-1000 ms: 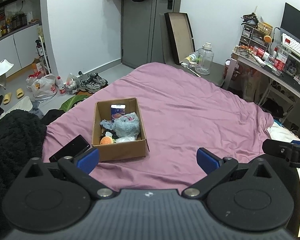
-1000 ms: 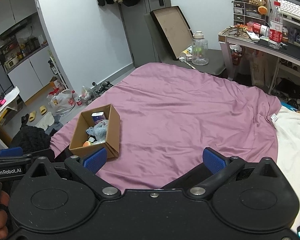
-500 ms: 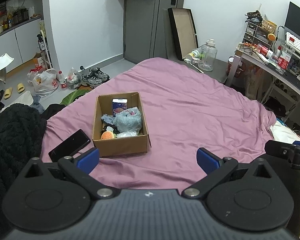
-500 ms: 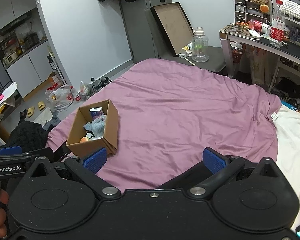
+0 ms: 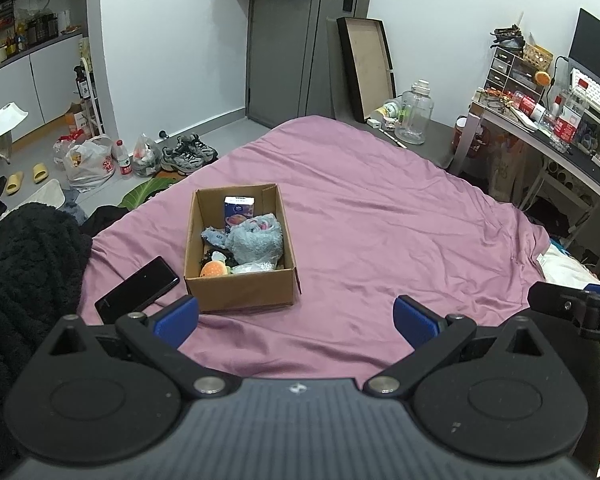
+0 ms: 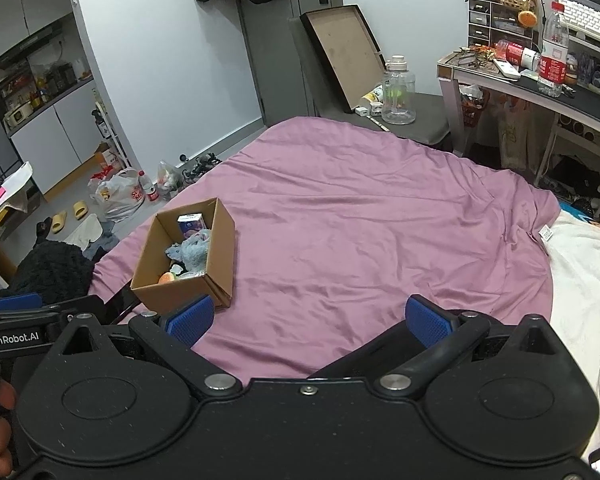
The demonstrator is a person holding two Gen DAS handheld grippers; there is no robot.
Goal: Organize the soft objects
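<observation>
Soft objects sit in one cardboard box on the purple bedspread, left of centre in my left wrist view. Inside I count one grey-blue plush toy, one small orange plush, one clear plastic bag and one upright blue-and-white carton against the far wall of the box. Something dark lies under the plush; I cannot tell what it is.

One black phone lies flat on the bedspread just beside the box's left wall, apart from it. One black fuzzy garment is heaped at the bed's left edge.

My left gripper hovers above the near edge of the bed, its two blue pads spread wide with nothing between them; the left pad overlaps the box's near corner in the view. My right gripper is likewise spread wide and empty, aimed at the bare middle of the bedspread. From that side the box sits to the left, well apart from the right pad.

Beyond the bed: one large clear water jug on a grey chair, one pair of sneakers and one pair of yellow slippers on the floor. On the tabletop at right stands one red-labelled water bottle.
</observation>
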